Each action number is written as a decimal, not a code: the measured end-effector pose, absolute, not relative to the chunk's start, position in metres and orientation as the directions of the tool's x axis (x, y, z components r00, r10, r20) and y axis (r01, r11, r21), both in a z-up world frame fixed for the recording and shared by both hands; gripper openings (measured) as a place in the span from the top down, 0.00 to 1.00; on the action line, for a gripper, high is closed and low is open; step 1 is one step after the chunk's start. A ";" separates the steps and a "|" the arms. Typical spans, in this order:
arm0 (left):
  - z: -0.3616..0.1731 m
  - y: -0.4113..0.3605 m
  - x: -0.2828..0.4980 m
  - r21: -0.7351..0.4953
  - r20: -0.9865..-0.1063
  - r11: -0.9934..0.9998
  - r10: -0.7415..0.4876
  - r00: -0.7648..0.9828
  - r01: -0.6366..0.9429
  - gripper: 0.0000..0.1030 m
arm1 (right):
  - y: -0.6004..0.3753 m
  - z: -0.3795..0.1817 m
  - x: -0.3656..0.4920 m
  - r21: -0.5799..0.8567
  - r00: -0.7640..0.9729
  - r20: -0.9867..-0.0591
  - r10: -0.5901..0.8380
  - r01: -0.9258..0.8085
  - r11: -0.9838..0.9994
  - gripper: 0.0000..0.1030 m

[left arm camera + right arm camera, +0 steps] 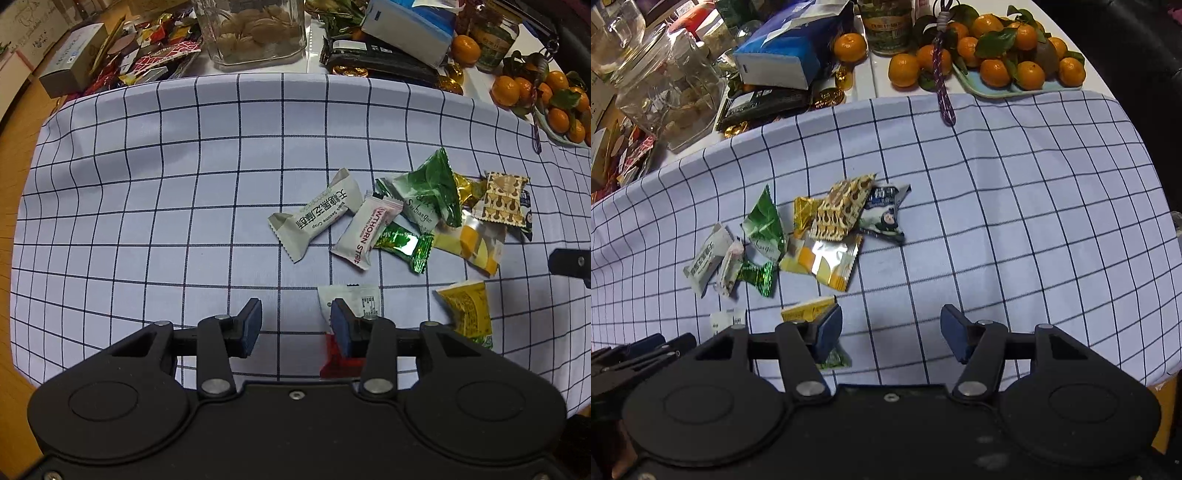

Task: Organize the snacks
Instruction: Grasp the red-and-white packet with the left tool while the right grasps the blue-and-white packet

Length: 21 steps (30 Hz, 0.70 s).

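Left gripper (pixel 295 323) tipped downward over snacks (pixel 399 218), empty.

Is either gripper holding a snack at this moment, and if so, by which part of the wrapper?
Nothing is held. The left gripper and the right gripper both hover with open jaws over the checked cloth, with only cloth between them; the snacks lie loose.

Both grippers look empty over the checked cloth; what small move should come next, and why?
Probably lower the left gripper onto the grey sesame crisp packet. Its jaws are open with nothing between them, and that packet lies at the pile's left edge with bare cloth beside it. The right gripper is also open and empty.
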<state>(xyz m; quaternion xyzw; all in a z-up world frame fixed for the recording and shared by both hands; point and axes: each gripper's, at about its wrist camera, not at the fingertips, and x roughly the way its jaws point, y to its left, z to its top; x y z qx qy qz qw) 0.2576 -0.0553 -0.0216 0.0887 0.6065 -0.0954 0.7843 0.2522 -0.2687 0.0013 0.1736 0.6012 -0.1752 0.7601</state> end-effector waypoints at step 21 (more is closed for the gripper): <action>-0.025 -0.045 0.269 -0.051 -0.973 0.979 -0.093 0.211 0.197 0.52 | -0.281 -0.055 0.331 0.063 0.121 -0.992 -0.020 0.642 0.764 0.51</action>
